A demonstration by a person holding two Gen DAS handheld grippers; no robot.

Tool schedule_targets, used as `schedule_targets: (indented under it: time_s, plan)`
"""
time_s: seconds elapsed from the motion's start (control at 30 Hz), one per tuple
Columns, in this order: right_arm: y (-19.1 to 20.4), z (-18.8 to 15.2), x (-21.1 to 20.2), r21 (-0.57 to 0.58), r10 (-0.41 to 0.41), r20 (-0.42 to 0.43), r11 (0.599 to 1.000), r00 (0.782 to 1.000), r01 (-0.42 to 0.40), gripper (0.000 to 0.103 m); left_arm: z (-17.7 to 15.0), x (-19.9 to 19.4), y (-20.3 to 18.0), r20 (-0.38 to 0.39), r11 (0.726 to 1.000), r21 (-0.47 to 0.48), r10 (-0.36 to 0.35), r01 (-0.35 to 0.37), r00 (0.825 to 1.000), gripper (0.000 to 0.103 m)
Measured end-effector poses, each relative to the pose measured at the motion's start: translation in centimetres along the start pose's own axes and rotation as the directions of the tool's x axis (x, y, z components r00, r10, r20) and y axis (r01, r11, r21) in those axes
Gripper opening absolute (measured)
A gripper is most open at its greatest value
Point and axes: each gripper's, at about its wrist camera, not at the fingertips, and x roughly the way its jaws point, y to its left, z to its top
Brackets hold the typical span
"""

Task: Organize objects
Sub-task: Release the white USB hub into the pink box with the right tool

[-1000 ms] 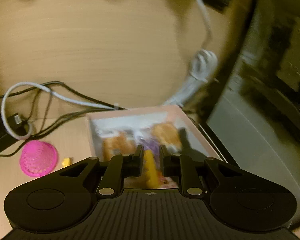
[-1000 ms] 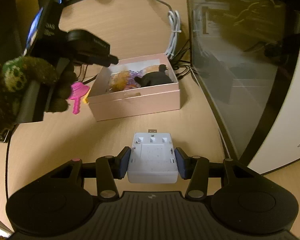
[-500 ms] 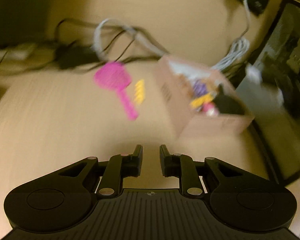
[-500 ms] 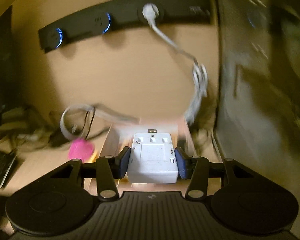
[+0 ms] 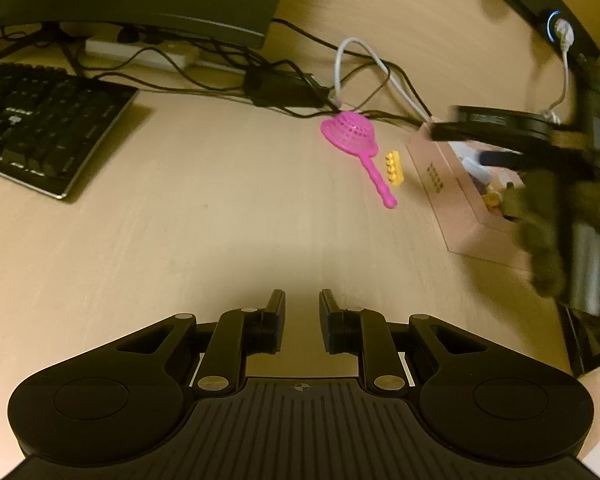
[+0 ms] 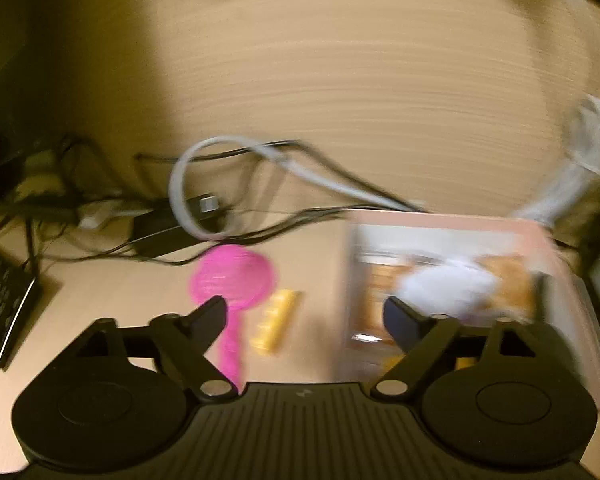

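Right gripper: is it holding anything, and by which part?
Nothing. The right gripper has just been opening; its jaws stand wide apart and empty. A blurred white block shows over the pink box, clear of the pads.

pink toy strainer [image 5: 350, 133]: bright magenta, fine mesh of small holes in the bowl, plain handle. toy brick [image 5: 394, 166]: yellow, one row of studs. box [image 5: 452, 196]: pale pink outside, a block of small dark marks on its side wall, white inner wall. desk [image 5: 188, 216]: light beige wood grain. keyboard [image 5: 40, 124]: black keys, silver edge. cables: black, one light grey [image 5: 374, 60]. both grippers: matt black
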Motion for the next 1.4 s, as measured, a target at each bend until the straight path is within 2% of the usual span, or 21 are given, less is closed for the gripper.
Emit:
schedule_targets:
  time_s: [0.13,0.23,0.47,0.53,0.6,0.63,0.7,0.73,1.03,1.2,1.33,1.4]
  plan:
    - [4.5,1.1,4.5,-0.092,-0.014,-0.057,0.996,0.998,0.008,0.091,-0.1,-1.1,1.6,0.019,1.000,-0.018,-0.021,0.021,1.000,0.020]
    - [6.5,1.7,7.9,-0.131,-0.059,-0.081,0.990,0.995,0.048,0.091,-0.4,-2.1,2.5,0.031,1.000,-0.012,-0.028,0.028,0.999,0.020]
    - [7.0,2.2,12.2,-0.109,-0.094,-0.141,0.991,0.986,0.079,0.091,-1.0,-3.3,5.2,0.031,1.000,-0.011,0.012,-0.011,0.999,0.020]
    - [7.1,1.9,12.5,-0.101,-0.088,-0.150,0.992,0.985,0.073,0.086,-1.0,-3.5,5.8,0.031,1.000,-0.012,0.019,-0.019,0.999,0.020]
    - [7.1,1.7,12.0,-0.084,-0.054,-0.152,0.996,0.987,0.042,0.059,-0.8,-3.4,6.2,0.028,1.000,-0.008,0.023,-0.023,0.999,0.020]
    - [7.2,1.7,11.6,-0.076,-0.040,-0.155,0.997,0.987,0.028,0.052,-0.7,-3.3,6.2,0.026,1.000,-0.004,0.025,-0.025,0.999,0.020]
    - [7.7,1.4,10.9,-0.067,-0.022,-0.169,0.998,0.985,0.011,0.029,-0.4,-2.8,6.2,0.019,1.000,0.007,0.021,-0.022,1.000,0.020]
    - [7.9,1.2,10.5,-0.066,-0.011,-0.175,0.998,0.984,0.000,0.026,-0.3,-2.6,6.0,0.016,1.000,0.013,0.016,-0.016,1.000,0.020]
    - [7.6,-3.3,5.0,-0.070,0.056,-0.218,0.995,0.974,-0.073,0.023,0.1,0.0,3.6,-0.020,0.995,0.066,-0.071,0.072,0.997,0.020]
    - [6.1,-5.6,1.7,0.033,0.130,-0.262,0.992,0.956,-0.126,0.023,0.3,0.9,2.3,-0.033,0.989,0.089,-0.112,0.114,0.993,0.020]
    - [6.4,-7.5,-0.8,0.044,0.150,-0.260,0.989,0.954,-0.143,0.023,1.1,2.1,1.4,-0.043,0.988,0.103,-0.112,0.116,0.993,0.020]
    - [6.4,-8.1,-2.4,0.035,0.137,-0.242,0.991,0.961,-0.133,0.031,1.8,2.8,0.8,-0.045,0.987,0.109,-0.111,0.115,0.993,0.020]
